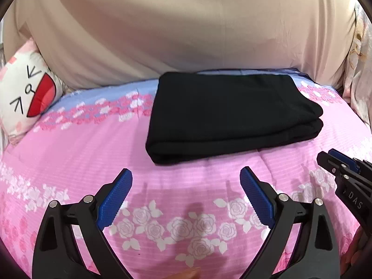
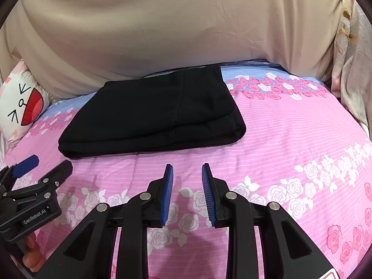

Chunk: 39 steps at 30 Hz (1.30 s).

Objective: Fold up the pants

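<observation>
The black pants (image 1: 230, 114) lie folded into a thick rectangle on the pink rose-print bedspread (image 1: 181, 209); in the right wrist view the pants (image 2: 153, 118) sit left of centre. My left gripper (image 1: 186, 174) is wide open and empty, hovering over the bedspread a little short of the pants' near fold. My right gripper (image 2: 187, 169) is partly open and empty, also short of the pants. The right gripper shows at the right edge of the left view (image 1: 344, 174), and the left gripper at the left edge of the right view (image 2: 41, 169).
A white cartoon-face pillow (image 1: 25, 97) lies at the far left. A beige draped cloth (image 1: 186, 34) rises right behind the pants. A floral curtain (image 2: 353, 69) hangs at the far right. Bedspread stretches to the right of the pants (image 2: 302, 127).
</observation>
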Tool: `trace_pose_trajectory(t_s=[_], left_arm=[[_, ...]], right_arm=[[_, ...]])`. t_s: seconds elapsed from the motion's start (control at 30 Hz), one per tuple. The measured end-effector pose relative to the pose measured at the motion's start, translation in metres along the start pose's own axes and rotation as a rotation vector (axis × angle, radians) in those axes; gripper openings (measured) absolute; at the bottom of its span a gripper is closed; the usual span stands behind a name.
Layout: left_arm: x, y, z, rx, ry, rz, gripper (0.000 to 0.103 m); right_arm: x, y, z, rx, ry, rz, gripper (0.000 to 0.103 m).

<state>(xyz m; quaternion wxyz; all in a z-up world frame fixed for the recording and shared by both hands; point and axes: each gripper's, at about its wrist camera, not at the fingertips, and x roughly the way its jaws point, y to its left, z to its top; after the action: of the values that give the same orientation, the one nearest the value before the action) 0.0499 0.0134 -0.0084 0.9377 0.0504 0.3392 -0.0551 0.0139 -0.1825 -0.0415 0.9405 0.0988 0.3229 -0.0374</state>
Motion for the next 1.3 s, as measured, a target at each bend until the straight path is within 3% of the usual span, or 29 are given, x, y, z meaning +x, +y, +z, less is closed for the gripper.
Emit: trace_pose_trajectory(t_s=[0.37, 0.53, 1.3], left_arm=[[0.0061, 0.0019, -0.0056, -0.021, 0.030, -0.011, 0.092], [0.0080, 0.0046, -0.0053, -0.036, 0.036, -0.012, 0.092], [0.0041, -0.0005, -0.0055, -0.014, 0.020, 0.004, 0.091]], right_arm=[[0.0023, 0.0011, -0.0006, 0.003, 0.016, -0.015, 0.026], [0.0022, 0.0036, -0.0007, -0.019, 0.010, -0.022, 0.034], [0.0011, 0.0047, -0.0005, -0.029, 0.007, -0.018, 0.034]])
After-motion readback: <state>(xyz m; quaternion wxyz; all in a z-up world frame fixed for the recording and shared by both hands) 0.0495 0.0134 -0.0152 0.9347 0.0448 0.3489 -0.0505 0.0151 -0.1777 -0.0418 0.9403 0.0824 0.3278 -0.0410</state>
